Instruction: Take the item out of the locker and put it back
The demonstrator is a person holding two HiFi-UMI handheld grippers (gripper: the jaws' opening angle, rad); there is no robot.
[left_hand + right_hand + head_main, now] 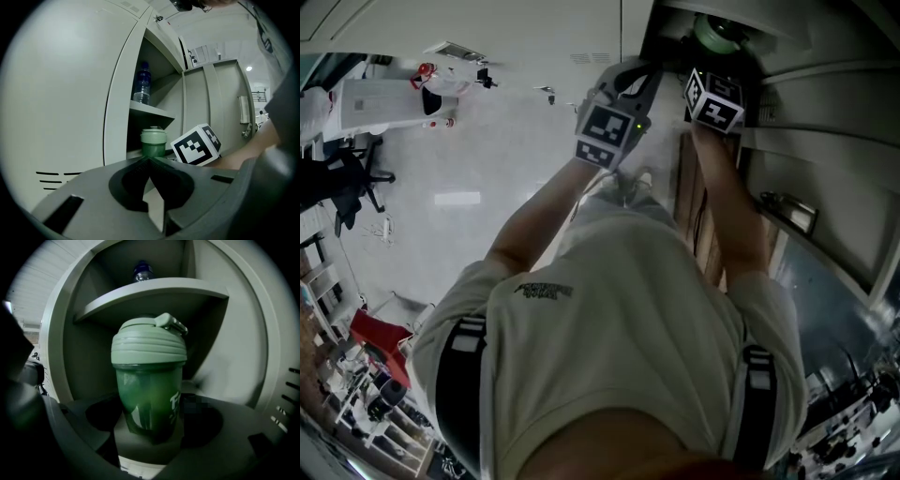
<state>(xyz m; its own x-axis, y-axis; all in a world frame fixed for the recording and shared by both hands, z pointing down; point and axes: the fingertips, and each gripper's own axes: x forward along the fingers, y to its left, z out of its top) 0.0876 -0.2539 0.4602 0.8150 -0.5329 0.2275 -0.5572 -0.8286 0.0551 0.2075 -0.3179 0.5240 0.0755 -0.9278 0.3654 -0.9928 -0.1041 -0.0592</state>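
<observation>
- Squarely at the centre of the right gripper view stands the translucent green plastic shaker bottle [149,380] with a pale green ribbed lid, inside the lower compartment of the pale grey metal locker [229,357], under its grey shelf [154,290].
- The right gripper [151,434] has its jaws set against both sides of the bottle's lower body, clamped on it; whether the base rests on the compartment floor cannot be told.
- In the head view the right gripper [713,99] reaches into the locker opening at the upper right of the frame, with the bottle's lid [715,34] just above it.
- The left gripper [149,161] has its jaws together with nothing between them; it sits at the upper centre of the head view [610,127], just left of the right gripper and outside the locker.
- A clear plastic water bottle [142,84] with a blue cap stands on the shelf, above the shaker bottle [153,142].
</observation>
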